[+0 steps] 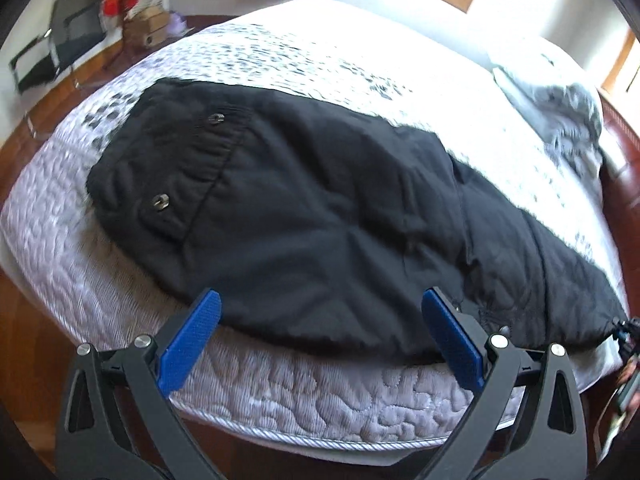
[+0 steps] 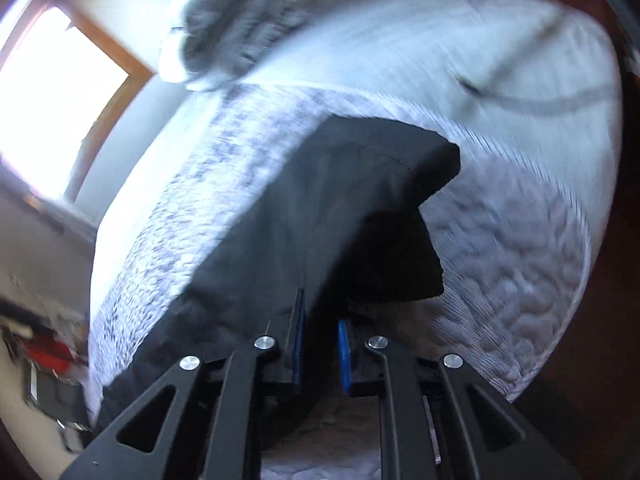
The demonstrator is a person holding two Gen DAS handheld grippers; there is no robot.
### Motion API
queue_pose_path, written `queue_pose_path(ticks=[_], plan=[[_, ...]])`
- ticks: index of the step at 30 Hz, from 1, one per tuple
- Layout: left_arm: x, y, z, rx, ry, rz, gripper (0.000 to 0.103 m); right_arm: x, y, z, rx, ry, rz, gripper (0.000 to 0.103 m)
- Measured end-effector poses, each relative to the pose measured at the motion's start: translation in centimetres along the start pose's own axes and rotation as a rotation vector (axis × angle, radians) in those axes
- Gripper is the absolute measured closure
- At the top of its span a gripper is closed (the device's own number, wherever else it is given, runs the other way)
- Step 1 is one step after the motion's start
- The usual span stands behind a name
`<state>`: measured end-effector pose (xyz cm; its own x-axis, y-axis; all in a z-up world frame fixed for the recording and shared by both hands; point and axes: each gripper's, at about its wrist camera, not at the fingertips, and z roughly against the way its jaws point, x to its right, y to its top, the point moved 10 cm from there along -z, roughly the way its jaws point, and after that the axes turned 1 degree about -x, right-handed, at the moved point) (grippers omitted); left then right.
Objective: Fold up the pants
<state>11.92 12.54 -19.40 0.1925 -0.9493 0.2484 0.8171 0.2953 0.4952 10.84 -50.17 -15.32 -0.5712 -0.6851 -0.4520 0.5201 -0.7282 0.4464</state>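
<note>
Black pants [image 1: 320, 208] lie across a quilted grey-white mattress [image 1: 320, 400], waistband with two metal snaps at the left, legs running right. My left gripper [image 1: 320, 304] is open, its blue pads [image 1: 192, 344] wide apart just above the near edge of the pants, holding nothing. In the right wrist view my right gripper [image 2: 320, 320] is shut on a fold of the black pants [image 2: 340, 208] and lifts the leg end off the mattress [image 2: 520, 280]. The right gripper's tip also shows at the far right of the left wrist view [image 1: 626, 332].
A crumpled grey cloth [image 1: 560, 104] lies at the far end of the bed, also in the right wrist view [image 2: 232, 28]. Wooden floor, a chair [image 1: 68, 40] and boxes [image 1: 148, 24] stand beyond the bed at left. Windows [image 2: 48, 88] are behind.
</note>
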Motion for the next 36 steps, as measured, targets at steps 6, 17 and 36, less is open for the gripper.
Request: queue_pose_path(ticks=[6,17,36], plan=[[-0.9,0.8,1.5,0.033,0.01,0.034,0.003,-10.7,-0.2,3.9,0.085,0.087,0.289,0.102],[0.2,0.3,2.7,0.044,-0.003,-0.001,0.003,-14.1,-2.3,3.3,-0.017,0.18,0.257,0.081],[6.0,0.0,0.8,0.001,0.021,-0.18,0.003,9.7,-4.8,-3.7,-0.134,0.196,-0.421,0.034]])
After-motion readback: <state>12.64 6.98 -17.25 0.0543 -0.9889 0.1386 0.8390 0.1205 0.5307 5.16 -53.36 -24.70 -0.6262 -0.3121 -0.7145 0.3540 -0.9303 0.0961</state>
